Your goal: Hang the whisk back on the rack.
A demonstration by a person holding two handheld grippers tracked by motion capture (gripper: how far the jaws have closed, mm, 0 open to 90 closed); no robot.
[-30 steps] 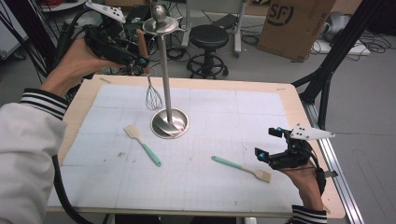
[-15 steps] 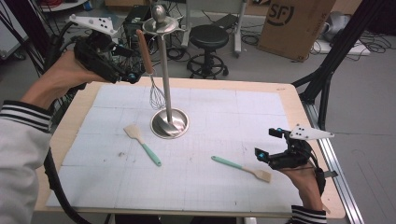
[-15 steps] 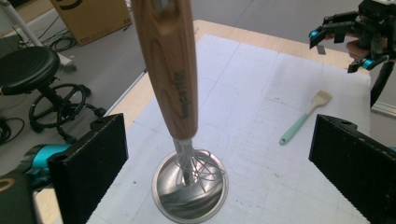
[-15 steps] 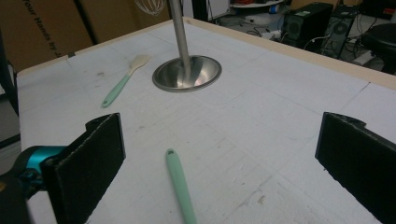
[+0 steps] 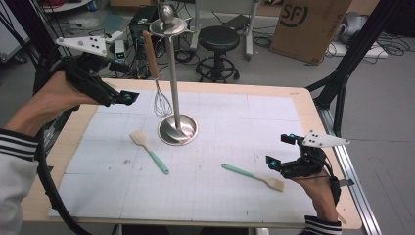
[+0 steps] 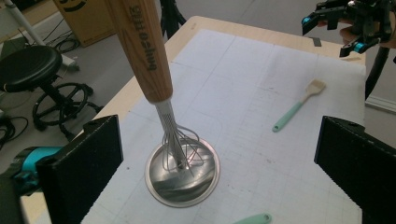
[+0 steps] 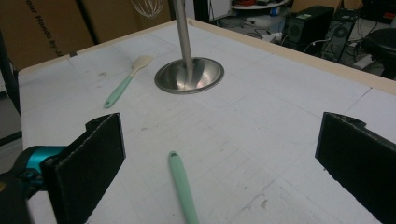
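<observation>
The whisk (image 5: 155,73) hangs from the steel stand (image 5: 173,73) over the counter (image 5: 274,103); the left tongs (image 5: 128,97), jaws wide apart and just opened, hold nothing beside it; the right tongs (image 5: 278,152) gape empty above a mint spatula (image 5: 252,176).

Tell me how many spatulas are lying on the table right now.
2. One spatula lies left of the stand's base, green handle pointing toward the person. The other spatula lies near the table's right edge, just in front of the right gripper. None looks hidden.
</observation>
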